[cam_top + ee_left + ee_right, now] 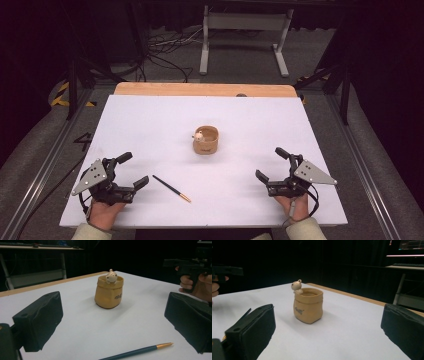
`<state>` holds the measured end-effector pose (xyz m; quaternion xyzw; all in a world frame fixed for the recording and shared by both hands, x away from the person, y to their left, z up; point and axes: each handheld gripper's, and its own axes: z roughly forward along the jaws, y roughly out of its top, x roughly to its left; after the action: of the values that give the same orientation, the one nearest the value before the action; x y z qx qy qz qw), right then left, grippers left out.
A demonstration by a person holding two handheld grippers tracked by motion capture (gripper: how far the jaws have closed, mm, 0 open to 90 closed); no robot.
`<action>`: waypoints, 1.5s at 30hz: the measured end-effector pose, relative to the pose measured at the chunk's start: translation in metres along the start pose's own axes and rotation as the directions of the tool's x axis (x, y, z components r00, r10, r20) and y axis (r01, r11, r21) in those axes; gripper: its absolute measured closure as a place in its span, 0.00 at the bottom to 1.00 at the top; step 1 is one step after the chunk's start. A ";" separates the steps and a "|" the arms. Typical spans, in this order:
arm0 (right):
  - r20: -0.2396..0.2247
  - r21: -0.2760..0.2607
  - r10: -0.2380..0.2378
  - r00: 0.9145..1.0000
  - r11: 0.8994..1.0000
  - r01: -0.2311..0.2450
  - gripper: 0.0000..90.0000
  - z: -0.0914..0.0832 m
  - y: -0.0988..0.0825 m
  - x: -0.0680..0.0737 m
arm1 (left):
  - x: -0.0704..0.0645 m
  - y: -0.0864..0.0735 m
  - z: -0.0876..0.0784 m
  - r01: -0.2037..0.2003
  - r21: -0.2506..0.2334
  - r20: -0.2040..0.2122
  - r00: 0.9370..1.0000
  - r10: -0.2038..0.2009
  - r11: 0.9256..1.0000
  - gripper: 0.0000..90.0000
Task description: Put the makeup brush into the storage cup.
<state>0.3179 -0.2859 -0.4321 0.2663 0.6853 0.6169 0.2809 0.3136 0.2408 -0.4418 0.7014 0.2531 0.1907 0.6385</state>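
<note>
I see one pen (pixel 171 188) lying flat on the white bench (pixel 150 125), just beside my left gripper (pixel 129 172). One tan pot (pixel 206 140) stands upright in the middle. My right gripper (pixel 270 164) is well apart; both have fingers apart, holding nothing.

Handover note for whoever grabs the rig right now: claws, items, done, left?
Left claw: open, holding nothing, near the table's front left, by the pen.
Right claw: open, holding nothing, near the front right.
Pen: flat on the white table, just right of the left claw, gold tip toward the front.
Holder: tan sack-shaped pot with a small bear on its rim, upright mid-table; nothing stands in it.
Done: nothing visible yet.
Left: likely grasp the pen and stand it in the holder.
</note>
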 end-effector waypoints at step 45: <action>-0.057 0.056 0.041 0.998 0.998 -0.038 0.01 -0.013 -0.003 -0.001 | -0.027 0.078 0.082 -0.179 0.364 0.250 0.964 0.090 0.914 0.06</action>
<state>0.3092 -0.2963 -0.4336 0.2693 0.7044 0.6109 0.2412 0.3492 0.1545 -0.3721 0.8456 0.1612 0.0994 0.4992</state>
